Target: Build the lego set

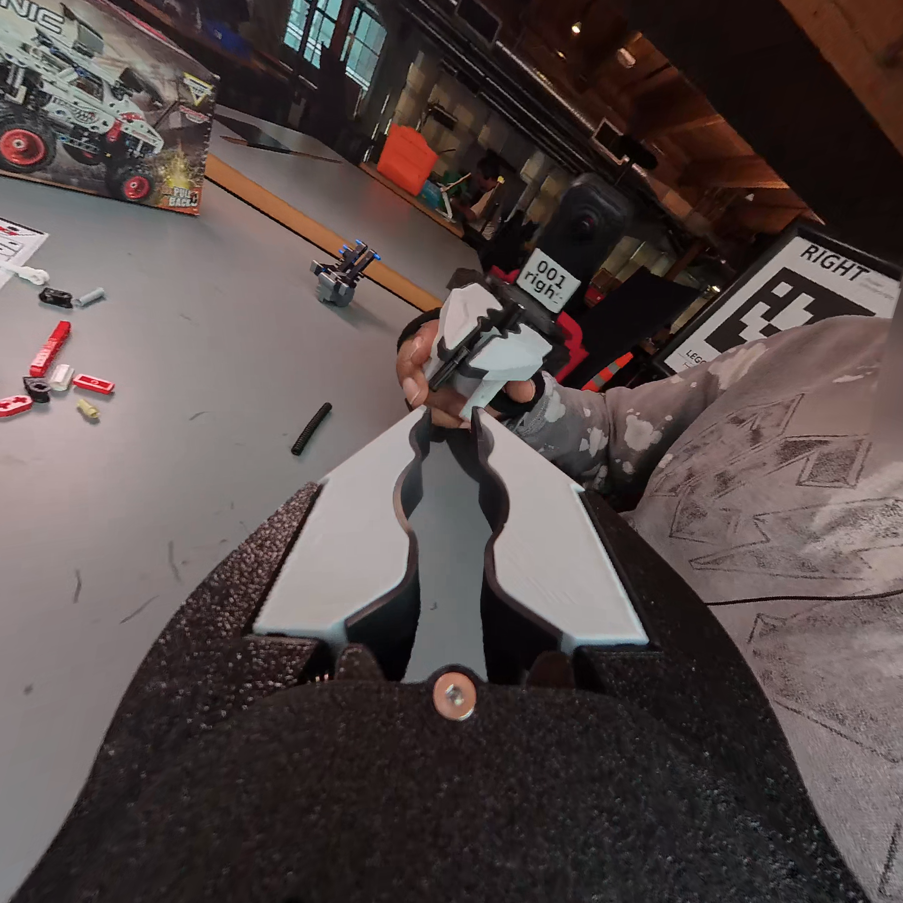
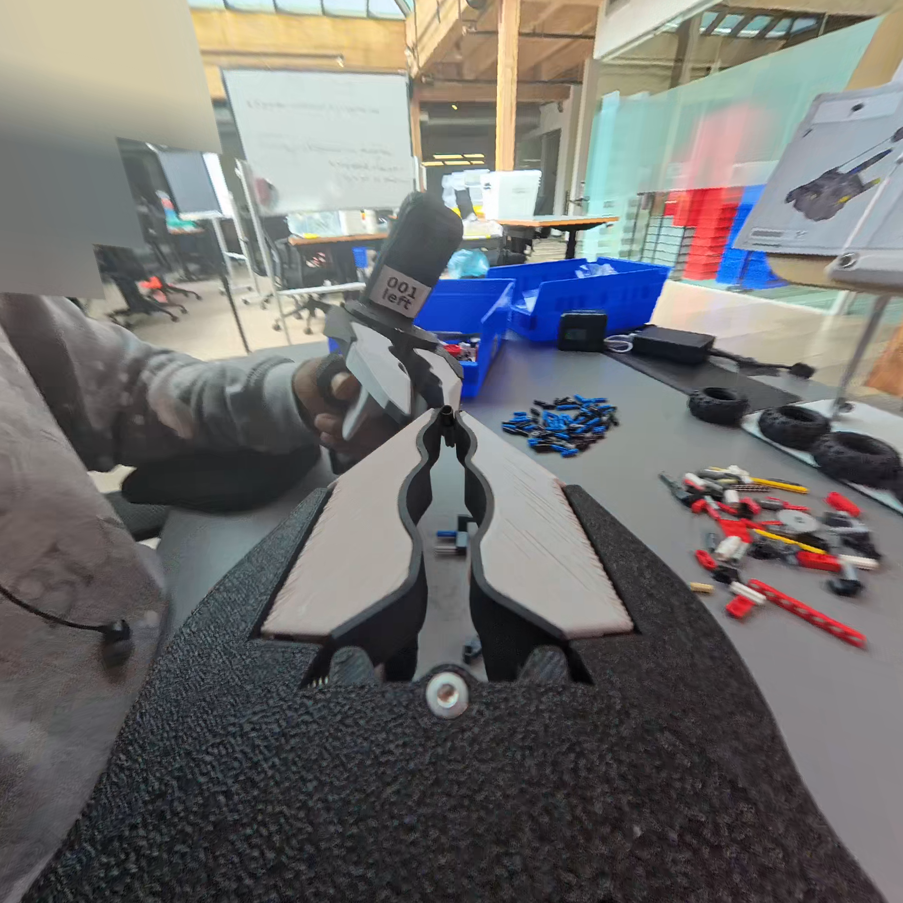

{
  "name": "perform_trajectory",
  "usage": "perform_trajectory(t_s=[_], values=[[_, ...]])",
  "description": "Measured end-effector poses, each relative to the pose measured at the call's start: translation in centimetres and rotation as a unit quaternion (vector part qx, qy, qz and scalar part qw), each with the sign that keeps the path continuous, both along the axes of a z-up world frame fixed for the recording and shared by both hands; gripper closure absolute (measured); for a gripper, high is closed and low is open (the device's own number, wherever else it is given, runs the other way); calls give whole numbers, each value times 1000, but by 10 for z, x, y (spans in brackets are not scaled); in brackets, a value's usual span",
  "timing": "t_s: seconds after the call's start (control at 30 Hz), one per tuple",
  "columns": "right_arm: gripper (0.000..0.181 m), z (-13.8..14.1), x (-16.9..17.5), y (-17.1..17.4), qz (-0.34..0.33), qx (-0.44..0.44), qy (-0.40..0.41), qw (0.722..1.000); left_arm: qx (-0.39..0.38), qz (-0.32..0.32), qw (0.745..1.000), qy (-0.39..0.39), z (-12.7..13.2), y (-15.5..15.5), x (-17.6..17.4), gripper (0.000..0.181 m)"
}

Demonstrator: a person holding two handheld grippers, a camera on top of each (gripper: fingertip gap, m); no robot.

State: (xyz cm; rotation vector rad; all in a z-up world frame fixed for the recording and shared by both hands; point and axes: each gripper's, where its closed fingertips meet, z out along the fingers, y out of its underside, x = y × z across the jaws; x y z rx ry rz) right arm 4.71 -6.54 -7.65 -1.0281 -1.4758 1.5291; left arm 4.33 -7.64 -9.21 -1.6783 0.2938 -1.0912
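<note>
My right gripper (image 2: 447,415) is shut on a thin black axle pin (image 2: 445,421) that it holds above the grey table (image 2: 635,488). In the left wrist view the same gripper (image 1: 481,349) shows with the black pin (image 1: 442,377) sticking out of its tips. My left gripper (image 1: 450,414) is slightly open and empty, with its tips just below the right gripper; it also shows in the right wrist view (image 2: 415,386). A small grey and black assembly with blue pins (image 1: 342,279) stands on the table farther off.
The set's box (image 1: 97,97) stands at the far left, near loose red, black and white parts (image 1: 49,349) and a black ribbed tube (image 1: 311,429). A pile of blue and black pins (image 2: 562,426), three tyres (image 2: 794,427), mixed parts (image 2: 772,532), blue bins (image 2: 576,298) and an instruction booklet (image 2: 830,171) lie to the right.
</note>
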Motion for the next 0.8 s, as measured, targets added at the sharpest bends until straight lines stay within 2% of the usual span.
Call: perform_trajectory(t_s=[0.07,0.17,0.23,0.33,0.5,0.6,0.7,0.8], values=[[176,-12,-4,13,-70,132,-2,989,-35,26,999,-9,-6,7,-7,161],[176,-27,-12,19,-140,295,-5,945,-87,45,994,-55,-16,16,-10,153],[176,-35,-17,15,-155,355,-4,922,-111,48,989,-85,-23,21,-9,150],[176,-42,-22,14,-164,386,-8,908,-126,41,985,-107,-28,22,-6,150],[176,-35,-20,15,-170,371,11,913,-114,36,988,-98,-26,20,-5,153],[176,-23,-14,3,-143,326,51,933,-100,17,987,-122,-19,17,-6,148],[176,-5,-5,-11,-96,235,92,963,-76,-38,980,-179,-1,8,0,148],[176,14,6,-22,-24,91,115,989,-47,-102,966,-232,20,-6,11,149]])
